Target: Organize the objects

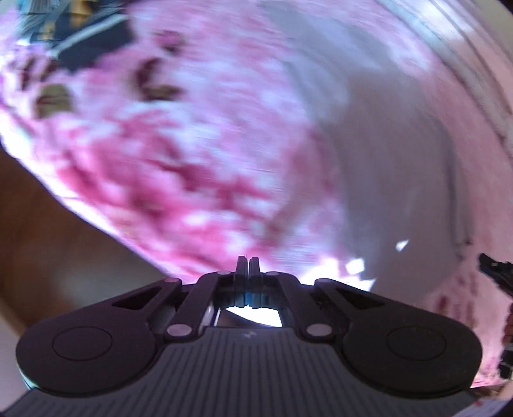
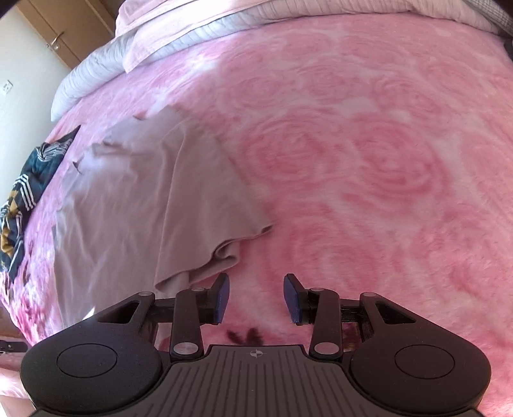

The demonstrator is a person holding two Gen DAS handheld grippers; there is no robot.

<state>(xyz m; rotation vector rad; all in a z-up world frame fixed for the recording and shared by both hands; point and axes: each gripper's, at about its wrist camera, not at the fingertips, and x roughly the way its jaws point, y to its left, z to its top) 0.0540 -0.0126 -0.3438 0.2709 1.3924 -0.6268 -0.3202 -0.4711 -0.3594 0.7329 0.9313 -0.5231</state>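
Observation:
A pale beige garment (image 2: 138,205) lies spread on the pink rose-patterned blanket (image 2: 352,160), its lower corner folded over. My right gripper (image 2: 256,296) is open and empty, just right of that corner and low over the blanket. My left gripper (image 1: 247,264) is shut with nothing visible between its fingers; its view is blurred. The beige garment (image 1: 384,144) shows there at the right on the pink blanket (image 1: 192,144). A dark patterned garment (image 2: 22,199) lies crumpled at the bed's left edge and shows in the left wrist view (image 1: 80,35) at the top left.
A folded white and pale pink quilt (image 2: 134,48) lies along the far end of the bed. A wooden door (image 2: 64,29) and a white wall stand beyond at the left. Wooden floor (image 1: 48,224) lies beside the bed edge.

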